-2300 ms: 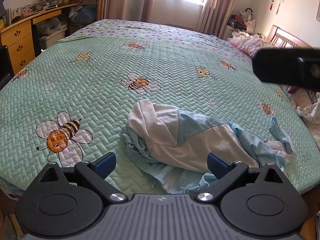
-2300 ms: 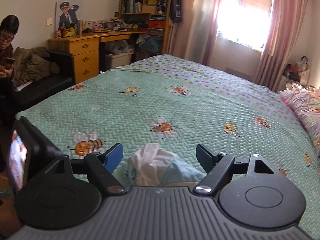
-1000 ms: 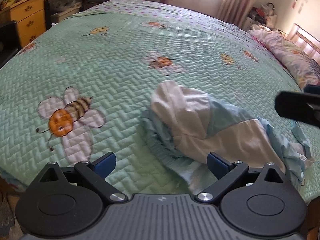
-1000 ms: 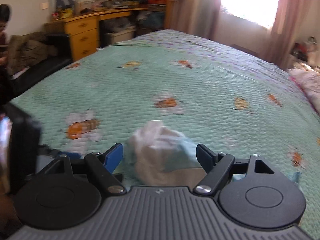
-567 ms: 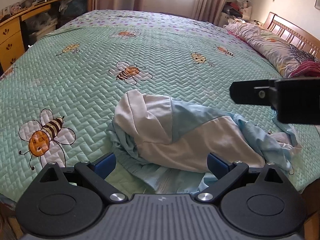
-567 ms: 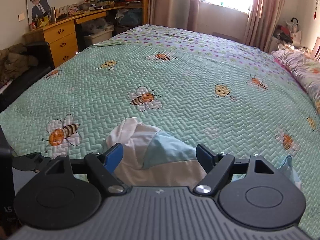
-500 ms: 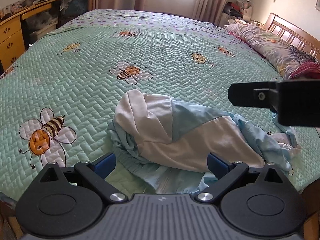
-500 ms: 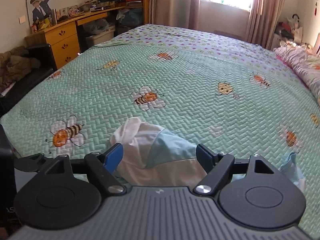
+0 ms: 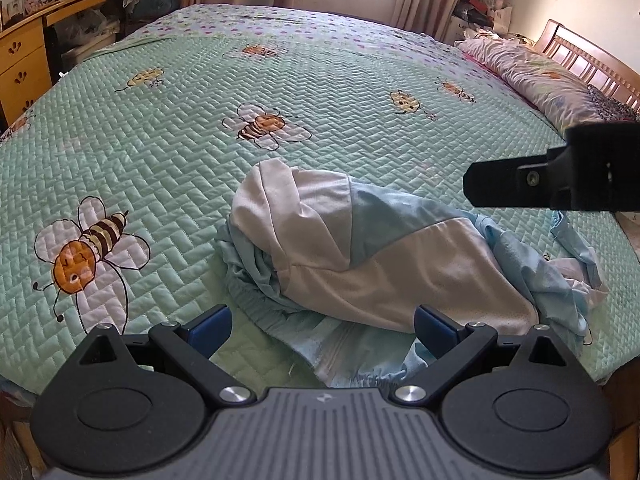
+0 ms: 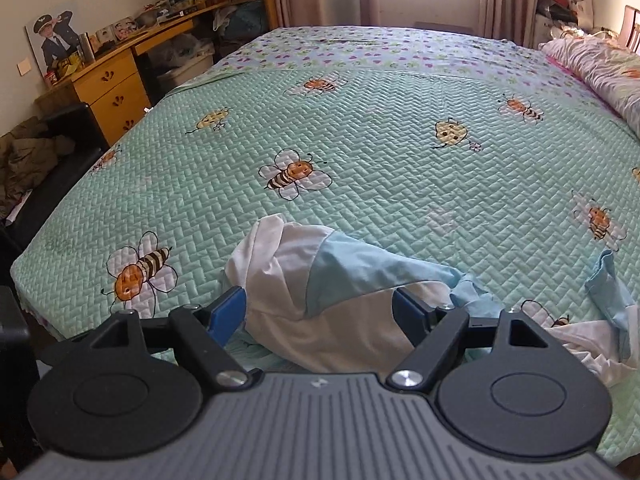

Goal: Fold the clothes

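The left gripper (image 9: 322,326) has its jaws spread wide and grasps nothing; its blue pads (image 9: 210,326) hang just above the near edge of the bed. Straight ahead of it, starting between the two fingers and reaching away from them, lies the crumpled garment (image 9: 360,248), a white and light-blue heap bunched on the quilt (image 9: 180,152). A pale blue hem of the garment runs under the gap between the fingers, closer to the right finger; whether the pads touch the cloth cannot be told. Beyond the heap the green quilt with its bee pattern spreads out, and a large bee (image 9: 86,248) sits to the left of the gripper.

The right gripper (image 10: 320,312) is likewise released, jaws wide apart and empty. The garment (image 10: 320,280) lies directly in front of it, the white part rising between the two fingers and the blue panel running off to the right. A loose blue and white end (image 10: 608,312) trails off to the right of the right finger. In the left wrist view the right gripper (image 9: 540,184) shows as a dark bar above the garment's right end. Farther off stand a wooden desk (image 10: 116,92) to the left and pillows (image 10: 600,68) to the right.
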The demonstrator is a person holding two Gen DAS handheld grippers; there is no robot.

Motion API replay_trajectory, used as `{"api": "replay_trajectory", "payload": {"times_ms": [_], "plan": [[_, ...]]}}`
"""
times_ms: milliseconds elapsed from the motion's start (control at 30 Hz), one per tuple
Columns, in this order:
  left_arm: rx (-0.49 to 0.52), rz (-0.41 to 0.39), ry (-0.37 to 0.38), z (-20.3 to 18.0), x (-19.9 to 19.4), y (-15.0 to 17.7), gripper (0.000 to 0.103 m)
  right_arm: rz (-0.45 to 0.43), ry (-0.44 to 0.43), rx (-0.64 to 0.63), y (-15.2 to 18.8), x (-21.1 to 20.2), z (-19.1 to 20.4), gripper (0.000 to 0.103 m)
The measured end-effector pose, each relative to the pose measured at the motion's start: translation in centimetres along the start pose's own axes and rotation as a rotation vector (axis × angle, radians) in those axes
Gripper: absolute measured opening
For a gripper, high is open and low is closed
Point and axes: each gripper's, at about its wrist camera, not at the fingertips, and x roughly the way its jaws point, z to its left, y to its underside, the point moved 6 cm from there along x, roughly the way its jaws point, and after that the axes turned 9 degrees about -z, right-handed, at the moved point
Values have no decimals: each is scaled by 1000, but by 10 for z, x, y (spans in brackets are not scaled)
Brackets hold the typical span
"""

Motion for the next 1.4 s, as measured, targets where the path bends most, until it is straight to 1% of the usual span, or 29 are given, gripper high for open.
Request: {"api": "replay_trajectory", "payload": {"times_ms": [733, 1400], "plan": [[-19, 0, -1, 6, -3, 1, 98, -16, 14, -30, -5, -5, 7, 81], [-26, 11, -9, 10, 0, 1, 98, -11, -1, -47, -4, -4, 14, 81]]}}
